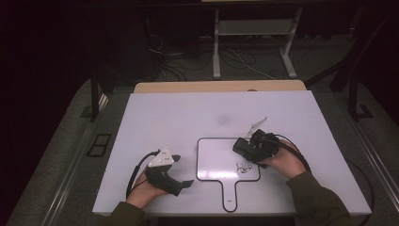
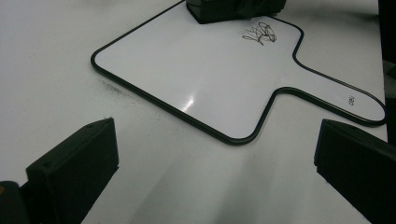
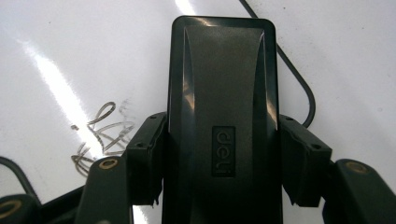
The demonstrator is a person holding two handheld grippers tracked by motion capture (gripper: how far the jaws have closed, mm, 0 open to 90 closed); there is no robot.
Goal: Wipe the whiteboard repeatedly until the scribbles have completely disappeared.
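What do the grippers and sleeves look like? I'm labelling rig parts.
Both are black. The left gripper carries a grey three-cornered plate, and a black cable loops from it. The right gripper has a like plate and cable. Its blocky jaws show brass-coloured pins. The sleeves are dark olive.
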